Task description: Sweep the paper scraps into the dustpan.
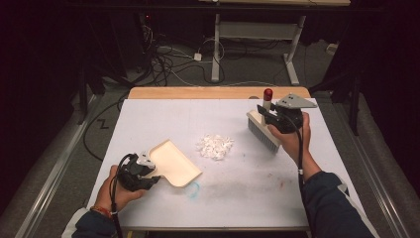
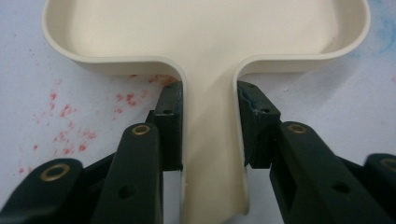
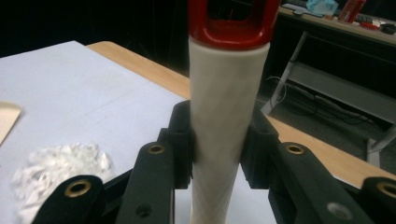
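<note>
High view: left hand-held gripper (image 1: 148,171) clamps the dustpan (image 1: 174,162) handle, mouth toward the paper scraps (image 1: 214,147); right hand-held gripper (image 1: 270,115) grips the brush (image 1: 263,130) (bristles seemingly down) beside them, ready to sweep.

The high view looks forward and down over the whole table (image 1: 237,198) from its near edge, while each gripper view sits close along its own jaws, the left facing the dustpan (image 2: 205,42) and the right sharing the paper scraps (image 3: 60,168) with the high view.

Table brightly lit – surroundings dark – close-ups slightly soft.
</note>
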`<state>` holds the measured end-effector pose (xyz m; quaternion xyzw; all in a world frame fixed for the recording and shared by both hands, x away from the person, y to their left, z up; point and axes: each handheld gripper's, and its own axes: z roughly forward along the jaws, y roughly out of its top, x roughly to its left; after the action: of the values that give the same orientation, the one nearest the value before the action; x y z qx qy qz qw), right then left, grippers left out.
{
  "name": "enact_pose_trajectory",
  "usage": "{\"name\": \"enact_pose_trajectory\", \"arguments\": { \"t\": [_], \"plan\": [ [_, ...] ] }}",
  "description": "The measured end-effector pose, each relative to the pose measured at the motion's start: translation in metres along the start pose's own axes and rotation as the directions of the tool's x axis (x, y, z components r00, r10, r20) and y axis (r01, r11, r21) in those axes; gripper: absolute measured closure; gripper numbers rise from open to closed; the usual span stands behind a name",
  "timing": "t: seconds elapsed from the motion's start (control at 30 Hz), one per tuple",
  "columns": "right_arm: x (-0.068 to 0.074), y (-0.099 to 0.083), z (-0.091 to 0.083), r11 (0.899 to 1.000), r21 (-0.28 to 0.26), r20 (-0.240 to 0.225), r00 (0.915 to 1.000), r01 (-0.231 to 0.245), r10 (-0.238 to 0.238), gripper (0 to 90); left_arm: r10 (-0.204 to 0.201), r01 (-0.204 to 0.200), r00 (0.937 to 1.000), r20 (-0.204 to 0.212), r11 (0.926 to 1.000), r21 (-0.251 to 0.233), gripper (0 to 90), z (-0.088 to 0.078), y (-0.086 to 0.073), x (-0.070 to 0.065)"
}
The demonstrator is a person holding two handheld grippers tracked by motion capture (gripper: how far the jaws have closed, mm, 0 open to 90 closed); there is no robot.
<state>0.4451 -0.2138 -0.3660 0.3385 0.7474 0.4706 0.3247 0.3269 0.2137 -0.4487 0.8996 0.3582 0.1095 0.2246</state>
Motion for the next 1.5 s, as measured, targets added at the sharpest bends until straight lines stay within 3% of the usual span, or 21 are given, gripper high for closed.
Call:
{"name": "enact_pose_trajectory", "arguments": {
  "t": [0.2, 0.3, 0.47, 0.57, 0.73, 0.93, 1.2, 1.23, 1.5],
  "plan": [
    [0.014, 0.01, 0.024, 1.0, -0.011, 0.001, 0.9998, 0.02, -0.02, 69.9, 0.014, -0.014, 0.9999, 0.008, 0.9999, -0.002, 63.6, 0.002, 0.003, 0.0],
    [0.026, 0.015, 0.04, 1.0, -0.013, -0.017, 0.9996, 0.023, -0.023, 69.9, 0.016, -0.016, 0.9997, 0.017, 0.9999, -0.001, 63.6, 0.003, 0.005, 0.001],
    [0.041, 0.016, 0.054, 0.999, -0.021, -0.045, 0.9985, 0.029, -0.03, 69.9, 0.022, -0.022, 0.9993, 0.032, 0.9998, 0.003, 63.6, 0.006, 0.01, 0.003],
    [0.046, 0.013, 0.056, 0.999, -0.037, -0.063, 0.9978, -0.021, 0.019, 69.8, 0.032, -0.033, 0.999, 0.03, 0.9995, 0.005, 63.6, 0.007, 0.013, 0.002],
    [0.056, 0.014, 0.059, 0.999, -0.037, -0.088, 0.9961, 0.001, -0.004, 69.8, 0.05, -0.05, 0.9977, 0.047, 0.9987, 0.009, 63.6, 0.011, 0.019, -0.002],
    [0.064, 0.014, 0.059, 0.998, -0.055, -0.147, 0.9886, -0.041, 0.033, 69.7, 0.075, -0.077, 0.9953, 0.061, 0.9967, 0.026, 63.6, 0.02, 0.029, -0.007],
    [0.077, 0.014, 0.059, 0.997, -0.068, -0.15, 0.9882, -0.043, 0.033, 69.4, 0.096, -0.098, 0.9932, 0.066, 0.9948, 0.028, 63.6, 0.02, 0.038, -0.008],
    [0.079, 0.014, 0.058, 0.995, -0.078, -0.163, 0.9855, -0.061, 0.047, 69.5, 0.096, -0.098, 0.9932, 0.066, 0.9949, 0.027, 63.6, 0.02, 0.039, -0.007],
    [0.091, 0.015, 0.058, 0.996, -0.081, -0.195, 0.9804, -0.044, 0.027, 69.4, 0.094, -0.097, 0.9925, 0.079, 0.9946, 0.037, 63.5, 0.023, 0.045, -0.003]
  ]
}}
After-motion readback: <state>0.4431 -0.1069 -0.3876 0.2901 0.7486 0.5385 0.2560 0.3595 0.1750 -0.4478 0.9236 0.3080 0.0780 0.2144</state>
